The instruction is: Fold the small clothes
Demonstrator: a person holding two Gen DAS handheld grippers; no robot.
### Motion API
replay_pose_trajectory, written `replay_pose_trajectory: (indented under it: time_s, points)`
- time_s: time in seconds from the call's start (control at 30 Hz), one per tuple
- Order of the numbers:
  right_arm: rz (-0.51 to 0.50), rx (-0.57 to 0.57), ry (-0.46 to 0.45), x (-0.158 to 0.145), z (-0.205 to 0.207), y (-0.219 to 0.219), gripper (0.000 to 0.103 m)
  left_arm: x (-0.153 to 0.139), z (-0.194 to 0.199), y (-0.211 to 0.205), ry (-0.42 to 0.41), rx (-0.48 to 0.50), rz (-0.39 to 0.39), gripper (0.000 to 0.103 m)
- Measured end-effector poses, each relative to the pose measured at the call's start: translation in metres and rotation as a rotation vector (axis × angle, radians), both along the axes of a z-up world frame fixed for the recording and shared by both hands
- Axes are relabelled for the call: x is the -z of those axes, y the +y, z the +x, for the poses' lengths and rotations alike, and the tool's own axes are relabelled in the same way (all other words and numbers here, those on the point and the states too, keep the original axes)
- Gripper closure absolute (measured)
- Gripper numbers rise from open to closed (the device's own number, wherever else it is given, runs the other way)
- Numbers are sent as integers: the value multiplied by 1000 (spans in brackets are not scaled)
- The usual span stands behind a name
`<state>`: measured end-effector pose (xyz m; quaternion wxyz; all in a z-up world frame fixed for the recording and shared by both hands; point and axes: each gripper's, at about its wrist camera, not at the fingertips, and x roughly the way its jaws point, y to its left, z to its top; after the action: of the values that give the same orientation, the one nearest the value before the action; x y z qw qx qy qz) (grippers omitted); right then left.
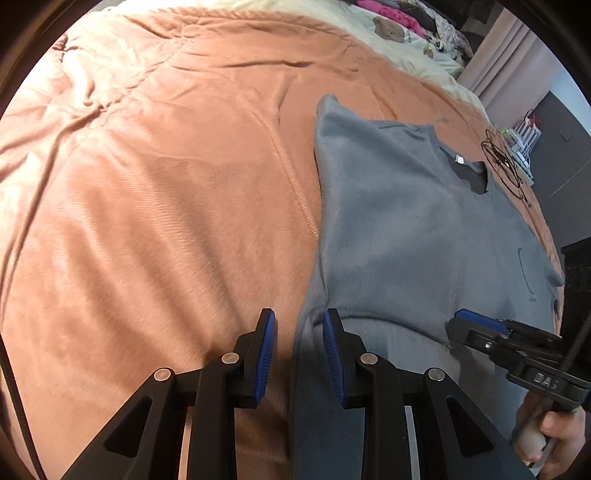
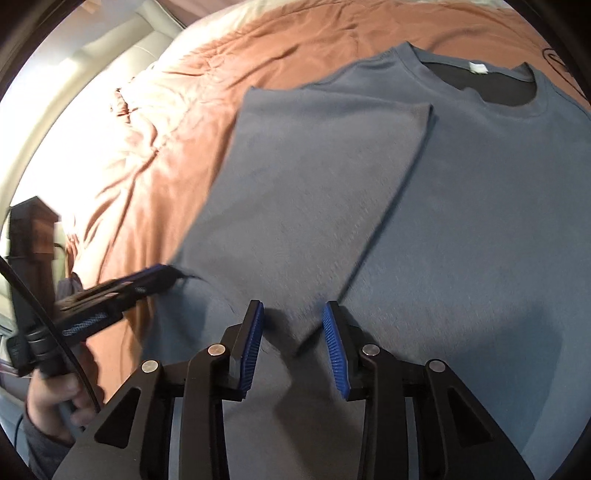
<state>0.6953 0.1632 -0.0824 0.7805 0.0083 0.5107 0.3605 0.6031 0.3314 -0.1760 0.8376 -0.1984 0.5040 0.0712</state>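
Observation:
A blue-grey T-shirt [image 1: 406,229] [image 2: 480,221] lies flat on an orange-brown blanket [image 1: 166,184], collar with a white label [image 2: 478,68] at the far end. Its left side is folded over the body as a flap [image 2: 314,184]. My left gripper [image 1: 299,350] hangs over the shirt's near left edge, a gap between its blue pads. In the right wrist view the left gripper [image 2: 162,275] tips meet that edge. My right gripper [image 2: 293,339] stands open over the flap's near corner, which lies between the pads without being pressed. From the side the right gripper [image 1: 461,321] sits low on the cloth.
Cream bedding [image 1: 406,48] and a pile of clothes [image 1: 391,14] lie at the far end of the bed. A black line figure [image 1: 502,158] marks the blanket beside the collar. Dark furniture [image 2: 29,229] stands off the bed's left side. A hand [image 1: 554,432] holds each gripper.

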Motion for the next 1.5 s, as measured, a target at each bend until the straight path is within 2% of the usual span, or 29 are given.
replay_pose_trajectory:
  time_s: [0.1,0.27,0.53,0.57,0.6,0.63,0.67,0.7,0.77,0.83,0.93,1.07,1.3,1.5]
  points:
    - [-17,-5,-11,-5,-6,-3,72,-10,-14,0,-18,-12,-15,74]
    - [-27,25,-42,-20,-24,-23,72,-33,-40,-7,-50,-17,4,74]
    - [-29,75,-140,-70,-69,-85,72,-79,-79,-30,-120,-23,25,71]
    - [-28,81,-150,-77,-75,-93,70,-83,-82,-33,-125,-24,30,65]
    - [-27,87,-161,-84,-80,-102,59,-89,-86,-38,-132,-26,39,53]
    - [-31,96,-175,-89,-88,-109,48,-94,-89,-42,-143,-27,48,46]
    - [-36,109,-196,-95,-93,-117,29,-101,-94,-49,-162,-24,59,33]
    - [-40,120,-216,-100,-98,-123,26,-106,-96,-53,-180,-22,70,24]
    - [-41,133,-251,-112,-113,-138,25,-119,-104,-65,-220,-15,93,15]
    - [-44,139,-265,-119,-127,-149,20,-129,-111,-74,-248,-4,89,8]
    - [-63,159,-302,-128,-144,-171,18,-140,-112,-86,-267,37,42,7]
    - [-82,189,-321,-134,-162,-198,9,-152,-115,-108,-283,84,62,0]
    - [-101,251,-358,-146,-182,-247,9,-167,-115,-147,-321,146,46,0]
    - [-41,275,-373,-149,-194,-296,9,-174,-106,-182,-353,178,55,0]
